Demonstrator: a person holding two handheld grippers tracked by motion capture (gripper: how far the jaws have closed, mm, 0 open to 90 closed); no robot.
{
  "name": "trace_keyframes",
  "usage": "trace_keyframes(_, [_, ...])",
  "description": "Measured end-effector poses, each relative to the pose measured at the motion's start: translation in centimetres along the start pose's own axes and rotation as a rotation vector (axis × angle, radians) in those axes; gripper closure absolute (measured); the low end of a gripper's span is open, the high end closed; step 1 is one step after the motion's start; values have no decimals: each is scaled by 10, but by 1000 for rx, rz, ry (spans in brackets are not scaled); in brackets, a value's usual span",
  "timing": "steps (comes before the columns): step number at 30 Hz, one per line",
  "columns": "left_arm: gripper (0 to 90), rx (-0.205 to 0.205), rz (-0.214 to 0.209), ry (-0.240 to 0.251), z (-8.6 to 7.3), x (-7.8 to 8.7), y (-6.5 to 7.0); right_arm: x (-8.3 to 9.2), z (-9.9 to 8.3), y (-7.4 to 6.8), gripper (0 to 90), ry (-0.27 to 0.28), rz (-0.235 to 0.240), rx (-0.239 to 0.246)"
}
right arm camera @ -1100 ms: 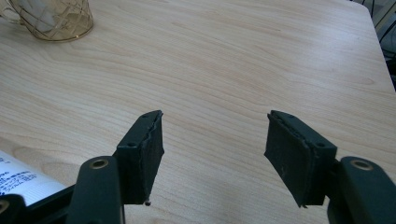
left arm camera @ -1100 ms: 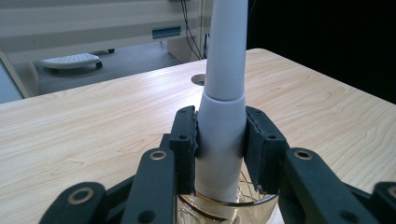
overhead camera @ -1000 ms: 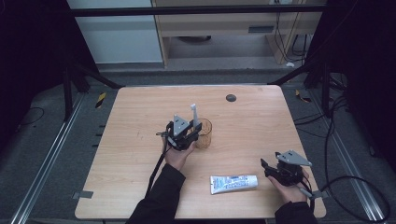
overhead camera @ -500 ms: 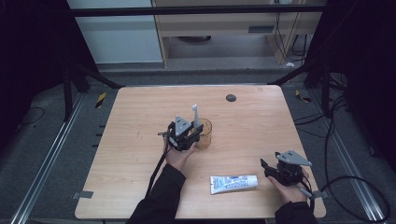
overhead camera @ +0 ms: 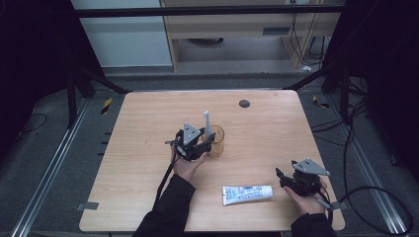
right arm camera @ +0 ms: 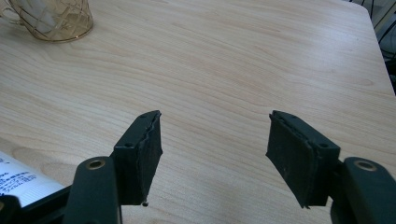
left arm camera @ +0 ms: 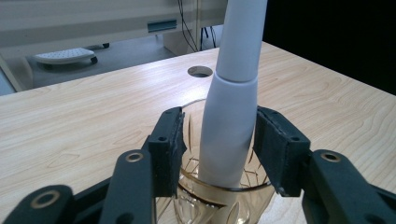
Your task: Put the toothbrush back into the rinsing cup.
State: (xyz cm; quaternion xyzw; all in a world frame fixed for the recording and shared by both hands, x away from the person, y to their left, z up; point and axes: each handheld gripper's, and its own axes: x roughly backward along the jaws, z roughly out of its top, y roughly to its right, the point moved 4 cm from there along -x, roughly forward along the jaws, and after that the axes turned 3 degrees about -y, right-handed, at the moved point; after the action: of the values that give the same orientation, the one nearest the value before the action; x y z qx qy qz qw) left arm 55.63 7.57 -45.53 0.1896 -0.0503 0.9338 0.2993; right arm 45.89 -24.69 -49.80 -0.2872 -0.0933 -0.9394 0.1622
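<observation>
Right now the left tongs are standing around a white toothbrush handle that is sitting upright in an amber glass cup near the middle of the tabletop. Its jaws have just been opening: in the left gripper view the pads are flanking the handle, the left one with a clear gap to it and the right one just beside it, so nothing is being squeezed. In the high view the brush's narrow end is sticking up above the cup's rim.

The right tongs are resting near the front right corner with jaws spread wide and nothing between them, only bare wood showing beyond the pads. A white toothpaste tube is lying flat just to that gripper's left; it is carrying blue print, but the lettering is too small and blurred to read. A small dark round hole is showing in the tabletop's far part.
</observation>
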Motion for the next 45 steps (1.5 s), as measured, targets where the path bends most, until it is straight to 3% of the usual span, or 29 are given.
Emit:
trace_keyframes(8, [452, 11, -18, 16, 2, 22, -10, 0, 1, -1, 341, 5, 0, -9])
trace_keyframes(24, [389, -52, 17, -43, 8, 52, -29, 8, 7, -2, 327, 37, 9, -14])
trace_keyframes(25, [387, -65, 39, -67, 5, 57, -35, 10, 9, -3, 328, 44, 12, -15])
trace_keyframes(29, [386, -69, 69, -80, -3, 70, -47, 14, 12, -5, 350, 56, 22, -15])
trace_keyframes(34, [402, -72, 89, -112, -22, 88, -60, 16, 14, -7, 397, 60, 31, -8])
trace_keyframes(38, [449, -50, 94, -132, -35, 99, -66, 16, 14, -9, 461, 56, 55, -3])
trace_keyframes(39, [455, -21, 87, -139, -42, 105, -68, 16, 14, -10, 479, 49, 64, -7])
trace_keyframes(41, [511, -4, 76, -158, -49, 108, -67, 15, 14, -11, 515, 39, 72, 0])
trace_keyframes(45, [599, -23, 38, -198, -57, 112, -56, 14, 12, -12, 579, 14, 92, 5])
